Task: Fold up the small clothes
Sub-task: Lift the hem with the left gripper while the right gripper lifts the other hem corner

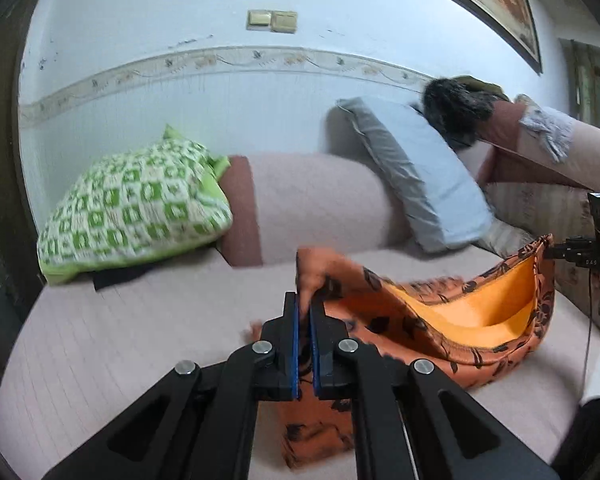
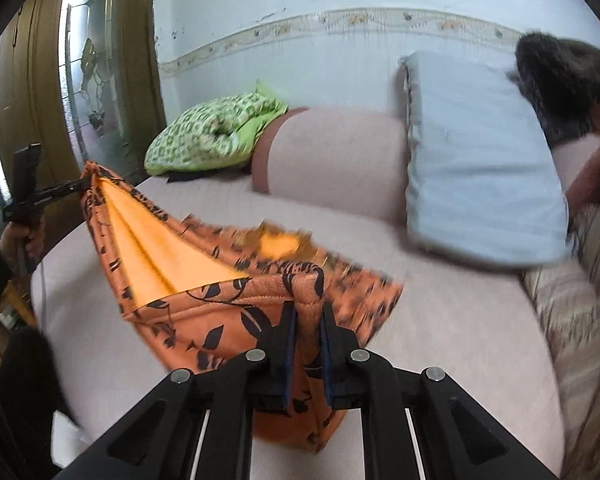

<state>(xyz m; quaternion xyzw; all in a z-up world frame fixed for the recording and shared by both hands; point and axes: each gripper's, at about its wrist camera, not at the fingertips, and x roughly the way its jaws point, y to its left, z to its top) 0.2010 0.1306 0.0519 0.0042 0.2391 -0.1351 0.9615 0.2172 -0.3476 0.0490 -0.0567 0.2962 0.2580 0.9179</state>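
Observation:
An orange cloth with black leaf print (image 1: 412,320) and a plain yellow-orange inside hangs stretched between my two grippers, lifted above the pale pink sofa seat (image 1: 140,340). My left gripper (image 1: 305,300) is shut on one corner of it, fabric bunched between the blue pads. The right gripper (image 1: 550,248) shows at the far right of that view, pinching the other corner. In the right wrist view my right gripper (image 2: 308,308) is shut on a folded edge of the cloth (image 2: 204,280), and the left gripper (image 2: 78,186) holds the far corner at the left.
A green checked cushion (image 1: 136,208) and a light blue pillow (image 1: 416,176) lean on the sofa back (image 1: 320,204). A dark furry item (image 1: 456,108) lies on the armrest at right. A wooden door with glass (image 2: 92,60) stands left of the sofa. A hand (image 2: 20,240) grips the left tool.

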